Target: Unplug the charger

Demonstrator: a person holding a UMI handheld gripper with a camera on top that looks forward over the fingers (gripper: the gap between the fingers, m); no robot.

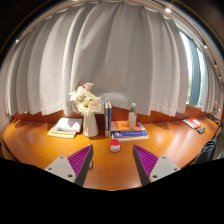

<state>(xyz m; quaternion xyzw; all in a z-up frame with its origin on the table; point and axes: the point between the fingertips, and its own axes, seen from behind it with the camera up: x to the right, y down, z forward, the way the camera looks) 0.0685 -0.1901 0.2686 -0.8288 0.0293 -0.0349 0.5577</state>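
Note:
My gripper (113, 163) is open, its two purple pads (80, 160) wide apart above a wooden desk (113, 170). Nothing is between the fingers. A small white and red object (115, 146) sits on the desk just ahead of the fingers; I cannot tell whether it is the charger. No cable or socket shows clearly.
A white vase with pale flowers (89, 110) stands beyond the left finger, an open book (66, 127) to its left. A bottle (132, 114) and stacked books (128, 131) lie ahead. A red item (191, 122) lies far right. White curtains (110, 60) hang behind.

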